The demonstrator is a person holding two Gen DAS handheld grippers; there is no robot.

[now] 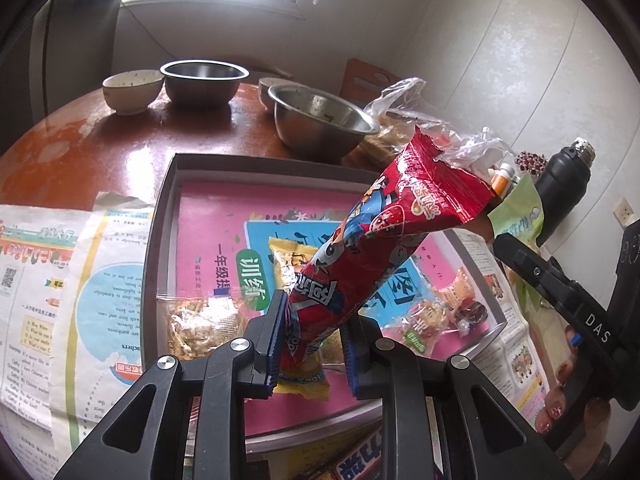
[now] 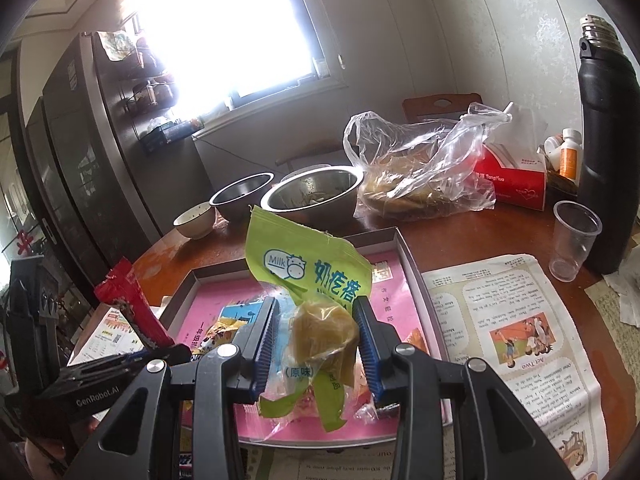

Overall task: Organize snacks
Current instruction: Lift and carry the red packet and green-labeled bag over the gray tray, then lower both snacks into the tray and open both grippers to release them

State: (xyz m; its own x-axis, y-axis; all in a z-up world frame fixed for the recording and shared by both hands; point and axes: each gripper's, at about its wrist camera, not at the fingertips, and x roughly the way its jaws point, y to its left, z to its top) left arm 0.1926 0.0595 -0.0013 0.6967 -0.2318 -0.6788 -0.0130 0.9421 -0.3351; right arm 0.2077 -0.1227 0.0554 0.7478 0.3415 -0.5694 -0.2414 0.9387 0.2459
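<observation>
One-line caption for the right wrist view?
Right tongs grip a green milk-snack packet above the pink-lined tray.

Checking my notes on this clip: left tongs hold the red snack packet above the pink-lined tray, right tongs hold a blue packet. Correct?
Not quite. In the right wrist view the right tongs hold a green packet, not blue. The left tongs do hold the red snack packet above the pink-lined tray.
</observation>
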